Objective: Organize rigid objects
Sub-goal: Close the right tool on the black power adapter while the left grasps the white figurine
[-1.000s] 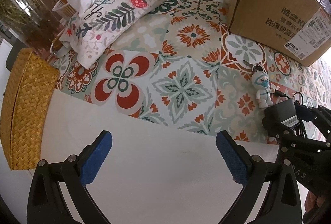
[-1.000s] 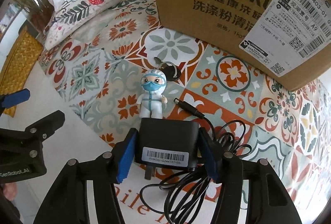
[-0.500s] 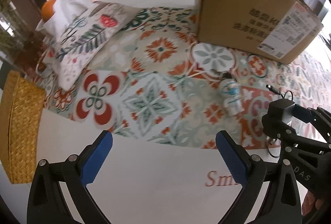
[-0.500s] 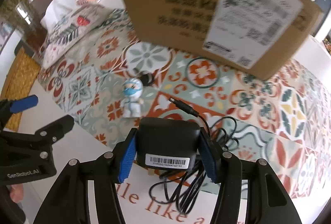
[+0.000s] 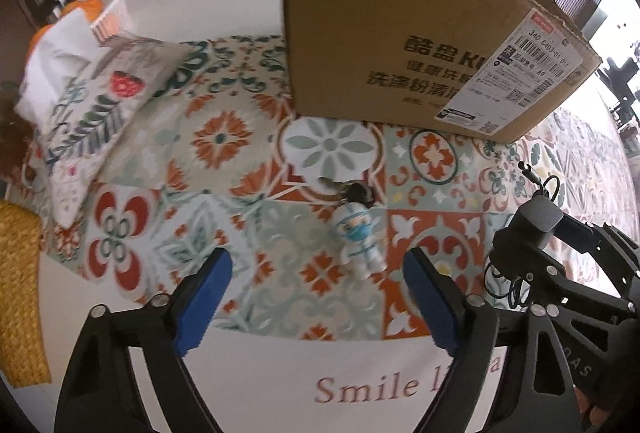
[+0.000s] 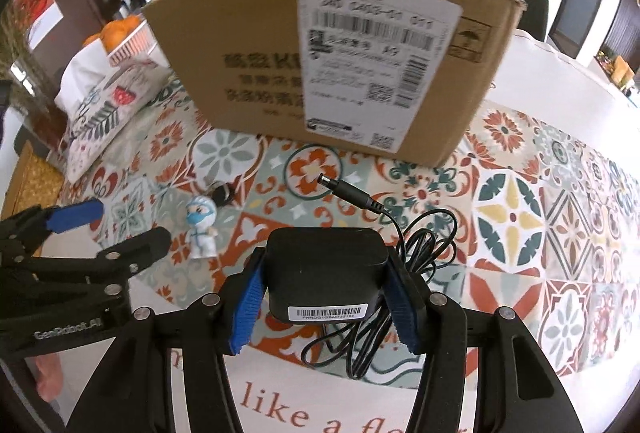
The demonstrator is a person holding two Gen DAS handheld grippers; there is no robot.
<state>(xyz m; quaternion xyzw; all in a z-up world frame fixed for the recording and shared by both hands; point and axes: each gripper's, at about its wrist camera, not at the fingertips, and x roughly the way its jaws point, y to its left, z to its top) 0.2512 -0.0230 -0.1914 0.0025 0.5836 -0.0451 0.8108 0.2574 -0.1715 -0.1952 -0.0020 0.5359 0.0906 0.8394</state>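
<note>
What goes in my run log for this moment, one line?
right gripper: shut on power adapter | left gripper: open | figurine keychain: on tablecloth

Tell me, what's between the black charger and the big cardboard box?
In the right wrist view, only the charger's plug tip and patterned tablecloth lie between the charger and the box.

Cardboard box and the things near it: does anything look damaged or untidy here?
Yes. The cardboard box has a ragged, torn top edge. The power adapter is clamped in the right gripper, and its cable hangs down in a loose tangle. The figurine keychain lies flat on the patterned cloth.
</note>
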